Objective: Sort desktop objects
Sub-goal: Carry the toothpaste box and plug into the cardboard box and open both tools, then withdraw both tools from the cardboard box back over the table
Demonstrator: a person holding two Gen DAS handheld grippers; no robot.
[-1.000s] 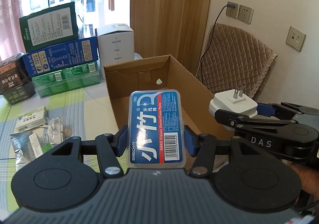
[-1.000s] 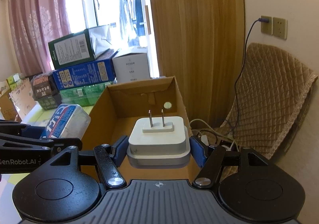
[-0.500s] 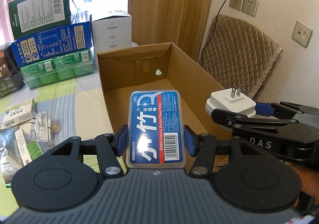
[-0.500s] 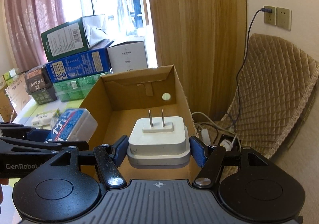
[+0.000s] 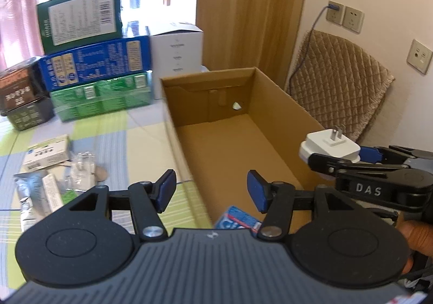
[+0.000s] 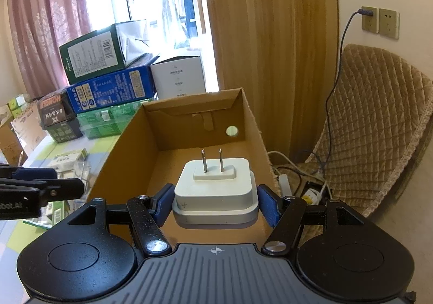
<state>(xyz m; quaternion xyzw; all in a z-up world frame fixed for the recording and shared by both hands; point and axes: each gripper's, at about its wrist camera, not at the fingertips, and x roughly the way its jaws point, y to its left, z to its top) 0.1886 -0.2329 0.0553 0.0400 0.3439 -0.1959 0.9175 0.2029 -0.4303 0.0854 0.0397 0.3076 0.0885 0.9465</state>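
Observation:
An open cardboard box point(image 5: 278, 95) stands on the table's right side; it also shows in the right wrist view point(image 6: 127, 141). My left gripper point(image 5: 211, 190) is open and empty over the box's near end. The blue dental floss box point(image 5: 238, 221) lies below it inside the cardboard box, mostly hidden by the gripper body. My right gripper point(image 6: 215, 203) is shut on a white plug adapter point(image 6: 215, 190), prongs up, above the box's near end. The adapter also shows in the left wrist view point(image 5: 328, 145).
Small packets and a white medicine box point(image 5: 47, 153) lie on the striped tablecloth at left. Stacked green, blue and dark boxes point(image 5: 94, 60) and a white carton point(image 5: 176, 49) stand behind. A quilted chair point(image 6: 373, 120) and floor cables point(image 6: 295, 182) are right of the table.
My left gripper opened and let go of the blue floss box, which dropped into the cardboard box. The right gripper still holds the adapter, moved slightly forward.

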